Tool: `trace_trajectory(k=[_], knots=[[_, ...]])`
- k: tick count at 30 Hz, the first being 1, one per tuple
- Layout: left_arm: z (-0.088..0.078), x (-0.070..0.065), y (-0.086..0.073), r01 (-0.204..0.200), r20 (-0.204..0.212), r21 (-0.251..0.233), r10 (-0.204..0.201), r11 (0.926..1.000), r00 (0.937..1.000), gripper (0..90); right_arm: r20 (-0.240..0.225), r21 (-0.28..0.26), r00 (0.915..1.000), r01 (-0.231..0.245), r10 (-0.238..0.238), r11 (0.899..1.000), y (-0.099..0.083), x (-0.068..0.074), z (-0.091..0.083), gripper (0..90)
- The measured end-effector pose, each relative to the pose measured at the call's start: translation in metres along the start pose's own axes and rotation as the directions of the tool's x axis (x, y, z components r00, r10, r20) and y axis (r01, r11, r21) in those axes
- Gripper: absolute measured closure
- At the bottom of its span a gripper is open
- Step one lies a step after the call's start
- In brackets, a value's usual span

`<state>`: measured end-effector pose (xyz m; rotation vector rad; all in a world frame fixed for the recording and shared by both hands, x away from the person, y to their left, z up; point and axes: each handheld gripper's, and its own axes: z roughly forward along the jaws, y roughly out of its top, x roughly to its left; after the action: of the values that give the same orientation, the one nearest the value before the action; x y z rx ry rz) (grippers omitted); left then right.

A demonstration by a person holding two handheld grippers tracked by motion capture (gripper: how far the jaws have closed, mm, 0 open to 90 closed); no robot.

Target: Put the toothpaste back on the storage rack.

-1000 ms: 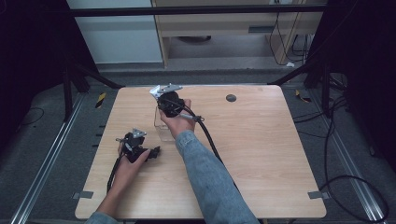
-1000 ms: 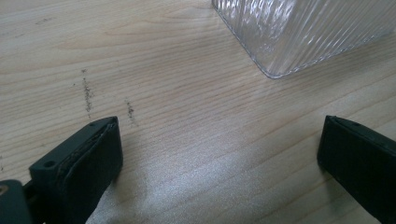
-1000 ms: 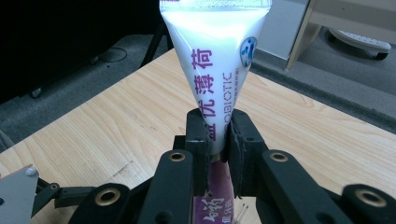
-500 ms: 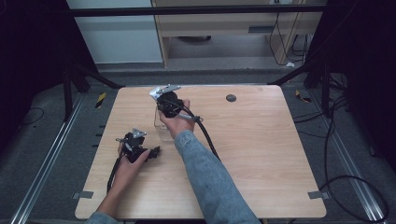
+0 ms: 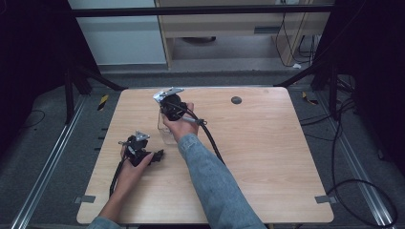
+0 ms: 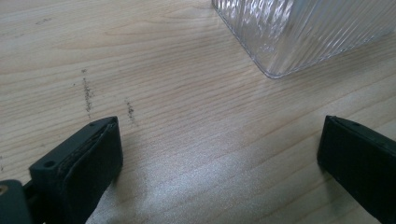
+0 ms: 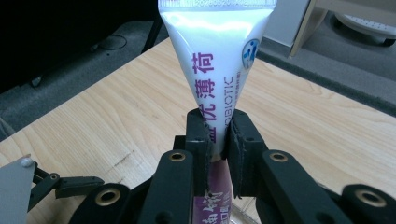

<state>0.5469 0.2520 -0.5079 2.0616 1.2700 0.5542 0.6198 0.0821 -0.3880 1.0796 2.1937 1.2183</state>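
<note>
Nothing moved since earlier. Right gripper point(image 7: 219, 135) clamped on toothpaste tube point(image 7: 215, 60) above ribbed glass container point(image 6: 299, 32); lower straight in. Left gripper point(image 6: 219, 154) wide open, empty, resting on bench point(image 5: 267, 143).

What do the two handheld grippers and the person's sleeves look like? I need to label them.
Both grippers, left gripper and right gripper, are black, each trailing a black cable. The jaws are flat black blocks on bolted links with brass-coloured pivots. A grey three-cornered plate tops the right one. The sleeve is blue denim.
</note>
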Motion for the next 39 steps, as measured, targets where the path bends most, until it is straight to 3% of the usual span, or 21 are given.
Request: trace_trajectory(k=[20,39], knots=[[0.0,0.0,0.0,0.0,0.0,-0.001,0.0,1.0,1.0,0.0,0.015,0.018,0.9991,-0.041,0.041,0.999,-0.001,0.0,0.008,79.3],[0.0,0.0,0.0,0.0,0.0,-0.001,0.0,1.0,1.0,0.0,0.006,0.021,0.9993,-0.037,0.037,0.999,0.001,0.001,0.012,78.4]])
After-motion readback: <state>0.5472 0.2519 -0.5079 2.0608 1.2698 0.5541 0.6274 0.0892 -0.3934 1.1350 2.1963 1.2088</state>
